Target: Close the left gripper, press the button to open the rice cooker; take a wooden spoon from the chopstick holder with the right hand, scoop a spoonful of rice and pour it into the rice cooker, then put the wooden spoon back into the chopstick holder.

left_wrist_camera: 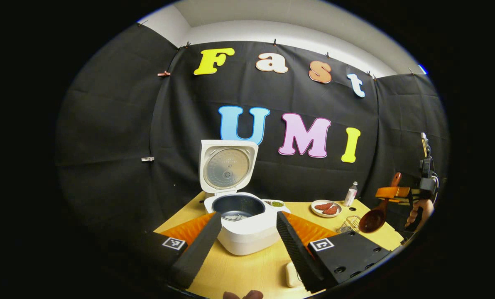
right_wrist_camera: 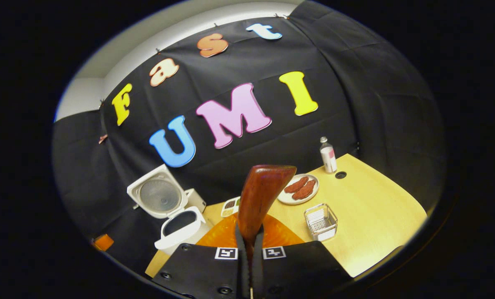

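Observation:
The white rice cooker (left_wrist_camera: 247, 234) stands open on the table, lid (left_wrist_camera: 227, 166) upright, a little white rice in its dark pot (left_wrist_camera: 237, 207). My left gripper (left_wrist_camera: 247, 249) is open just in front of it, one finger on each side of the cooker's front, not touching. At the far right, my right gripper (left_wrist_camera: 397, 193) holds the wooden spoon (left_wrist_camera: 374, 218) in the air, bowl hanging down above the wire chopstick holder (left_wrist_camera: 349, 224). In the right gripper view my right gripper (right_wrist_camera: 249, 249) is shut on the wooden spoon's handle (right_wrist_camera: 260, 199), with the cooker (right_wrist_camera: 181, 226) to the left and the holder (right_wrist_camera: 321, 221) to the right.
A plate of brown sausages (left_wrist_camera: 326, 207) (right_wrist_camera: 299, 189) and a small bottle (left_wrist_camera: 350, 194) (right_wrist_camera: 327, 155) stand at the back right. A small divided dish (left_wrist_camera: 276, 203) (right_wrist_camera: 231, 206) sits behind the cooker. A pale block (left_wrist_camera: 292, 274) lies near the table's (right_wrist_camera: 376, 207) front edge.

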